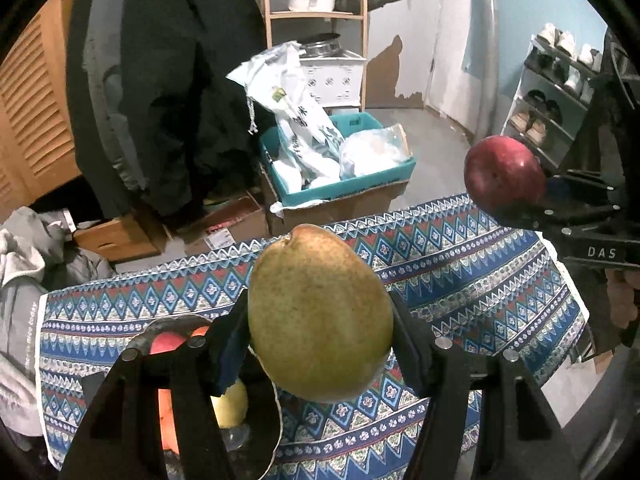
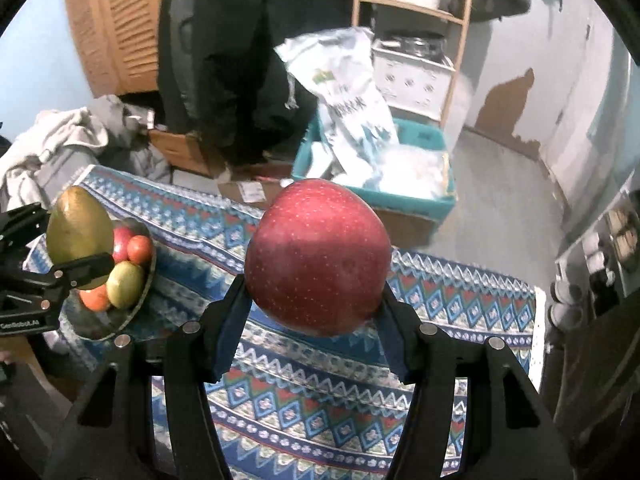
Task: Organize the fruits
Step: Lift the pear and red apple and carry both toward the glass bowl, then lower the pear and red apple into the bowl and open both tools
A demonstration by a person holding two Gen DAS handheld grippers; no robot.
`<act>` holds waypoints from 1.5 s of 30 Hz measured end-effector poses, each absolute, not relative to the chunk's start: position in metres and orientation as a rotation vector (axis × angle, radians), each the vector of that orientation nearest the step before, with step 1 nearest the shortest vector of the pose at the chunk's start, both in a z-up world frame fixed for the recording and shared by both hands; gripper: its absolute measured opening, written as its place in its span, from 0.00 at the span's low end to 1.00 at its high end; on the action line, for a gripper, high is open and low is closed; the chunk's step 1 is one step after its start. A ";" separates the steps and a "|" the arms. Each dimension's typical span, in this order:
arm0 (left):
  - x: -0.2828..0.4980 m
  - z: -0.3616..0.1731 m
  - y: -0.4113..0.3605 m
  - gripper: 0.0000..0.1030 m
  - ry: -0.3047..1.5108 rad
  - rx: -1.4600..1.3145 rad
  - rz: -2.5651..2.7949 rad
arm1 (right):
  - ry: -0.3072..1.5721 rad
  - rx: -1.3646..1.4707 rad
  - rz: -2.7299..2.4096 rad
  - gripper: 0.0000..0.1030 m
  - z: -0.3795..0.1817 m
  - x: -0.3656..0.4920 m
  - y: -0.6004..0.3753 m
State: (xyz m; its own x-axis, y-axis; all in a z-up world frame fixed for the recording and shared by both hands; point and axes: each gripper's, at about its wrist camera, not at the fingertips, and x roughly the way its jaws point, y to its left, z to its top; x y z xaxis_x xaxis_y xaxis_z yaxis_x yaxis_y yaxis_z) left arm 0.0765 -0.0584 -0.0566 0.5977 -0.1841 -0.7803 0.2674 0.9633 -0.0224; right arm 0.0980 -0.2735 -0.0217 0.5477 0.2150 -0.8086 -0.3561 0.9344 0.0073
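Two fruits held aloft, one per gripper. L gripper (image 1: 320, 344): black fingers clamped on a speckled green-brown pear (image 1: 320, 316), stem end up, pads pressing both flanks. R gripper (image 2: 316, 312): fingers clamped on a glossy dark-red apple (image 2: 318, 256), pads on its lower sides. Both fruits are above a table w/ blue-red-white geometric patterned cloth (image 2: 360, 380), not touching it. Shallow dark round bowl (image 2: 136, 304) sits on the cloth at the table's left end, below/behind the pear in R view; it holds a small green pear (image 2: 125, 284), a red apple (image 2: 122, 242) and orange-red fruits (image 2: 140, 249). L view shows the bowl mostly hidden under the L gripper. Behind the table: teal plastic bin (image 1: 360, 184) w/ white bags, on cardboard boxes.
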 end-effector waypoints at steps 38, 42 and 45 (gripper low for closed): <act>0.020 -0.107 0.131 0.63 0.964 -0.008 0.022 | 1.046 -0.235 0.721 0.58 -0.054 0.107 -0.057; 0.018 -0.126 0.138 0.63 0.994 -0.010 0.028 | 1.092 -0.266 0.743 0.58 -0.073 0.107 -0.035; 0.015 -0.142 0.142 0.63 1.030 -0.024 0.024 | 1.130 -0.289 0.754 0.58 -0.091 0.105 -0.021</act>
State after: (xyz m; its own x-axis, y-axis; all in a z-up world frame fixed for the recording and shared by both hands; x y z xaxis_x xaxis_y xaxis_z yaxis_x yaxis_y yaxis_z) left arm 0.0152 0.1423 -0.1421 0.5145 0.0091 -0.8575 -0.0314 0.9995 -0.0082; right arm 0.1046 -0.0215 -0.0910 0.2163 0.3951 -0.8928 -0.6722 0.7235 0.1573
